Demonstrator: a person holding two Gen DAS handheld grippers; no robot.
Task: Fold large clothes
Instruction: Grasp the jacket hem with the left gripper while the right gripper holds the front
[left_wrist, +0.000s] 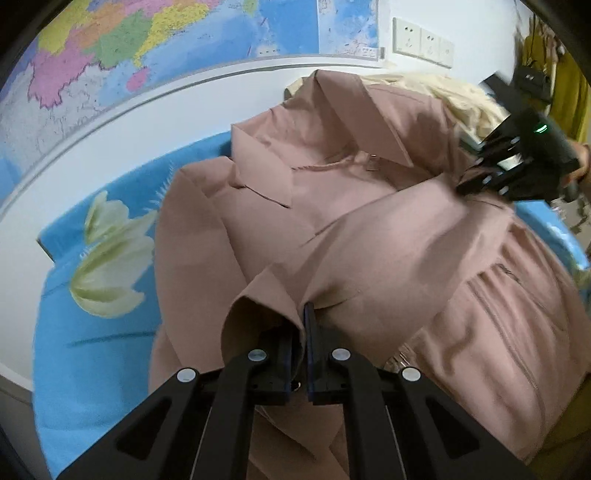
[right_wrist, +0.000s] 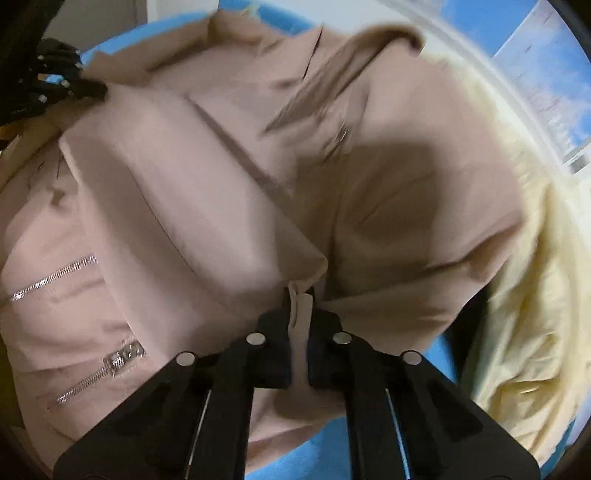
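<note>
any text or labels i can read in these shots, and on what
No text can be read in either view.
Wall map: printed place names, too small and blurred to read.
Second map sheet: fine print, unreadable.
Wall sockets: no legible marking.
Pink coat: no label or brand showing; its zippers carry no readable mark.
Cream garment: no text.
Blue floral sheet: pattern only.
</note>
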